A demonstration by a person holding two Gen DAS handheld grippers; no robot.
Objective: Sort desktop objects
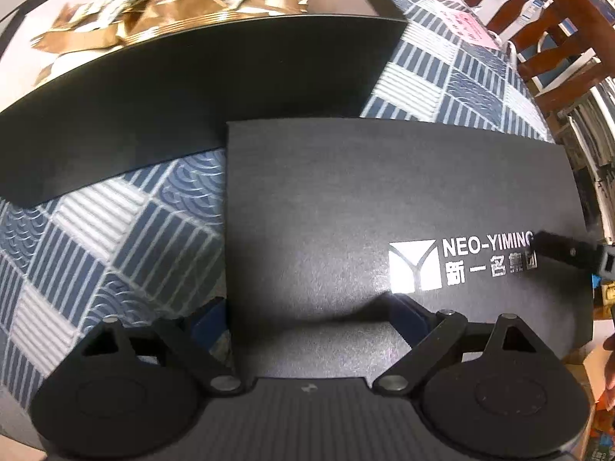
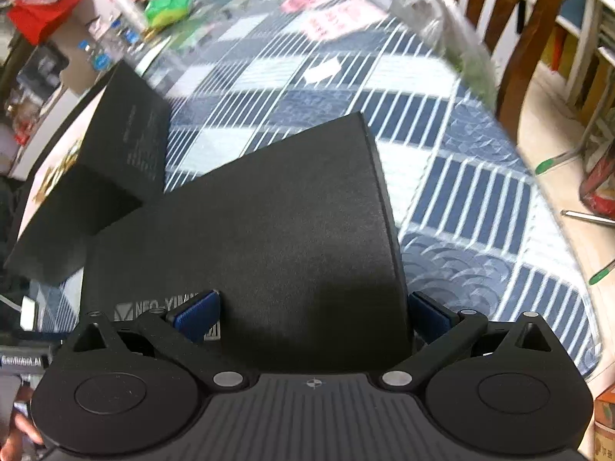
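Observation:
A flat black box lid (image 1: 365, 199) printed with a white NEO-YIMING logo lies on the patterned tablecloth. My left gripper (image 1: 307, 320) is open and straddles the lid's near left corner: one blue pad sits outside the left edge, the other over the top. My right gripper (image 2: 311, 317) is also open, astride the lid (image 2: 276, 230) at its right edge. The tip of that right gripper (image 1: 557, 251) shows beside the logo. Behind stands the open black box (image 1: 192, 88), holding gold packets (image 1: 161, 19). In the right wrist view the box (image 2: 127, 146) is at the left.
The blue-and-white patchwork tablecloth (image 2: 461, 192) covers the table. Pink papers (image 2: 326, 19) lie farther back. A green packet (image 2: 169, 7), a red bag (image 2: 42, 11) and bottles crowd the far left. A wooden chair (image 2: 526, 38) stands at the right edge.

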